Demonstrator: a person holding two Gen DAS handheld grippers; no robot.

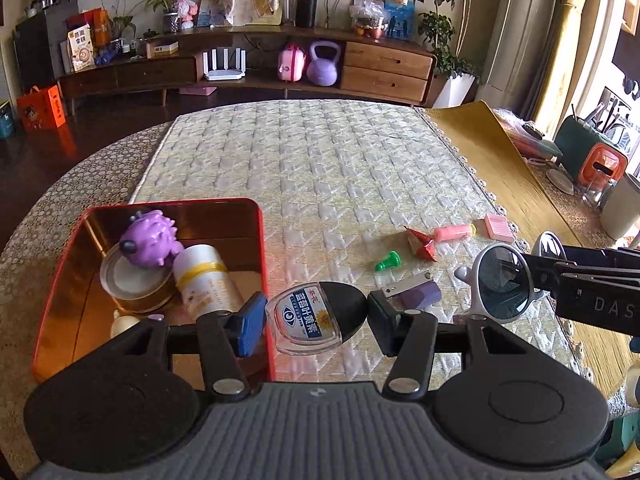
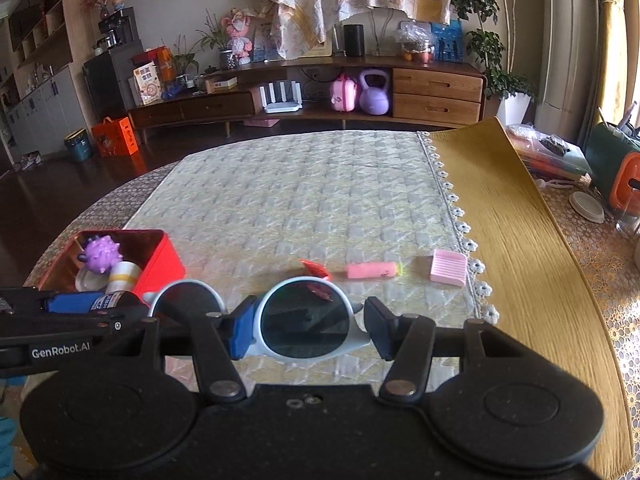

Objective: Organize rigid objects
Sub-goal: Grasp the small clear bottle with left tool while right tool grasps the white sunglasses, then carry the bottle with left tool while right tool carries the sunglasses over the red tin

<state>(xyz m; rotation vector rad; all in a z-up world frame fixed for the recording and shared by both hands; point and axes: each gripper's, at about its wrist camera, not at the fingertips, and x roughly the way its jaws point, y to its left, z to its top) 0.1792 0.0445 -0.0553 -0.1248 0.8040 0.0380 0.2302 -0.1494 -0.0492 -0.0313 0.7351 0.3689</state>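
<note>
Clear bottle (image 1: 314,320) lies crosswise, cap rightward, clamped in left tongs (image 1: 316,320); right tongs (image 2: 306,326) grip sunglasses (image 2: 296,320) level.

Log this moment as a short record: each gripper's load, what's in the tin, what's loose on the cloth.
left gripper: shut on bottle, just right of the tin
right gripper: shut on sunglasses, gripped around one lens
tin: red, open; holds purple toy, can, white bottle
loose on cloth: green piece, red packet, pink tube, pink comb, purple item
</note>
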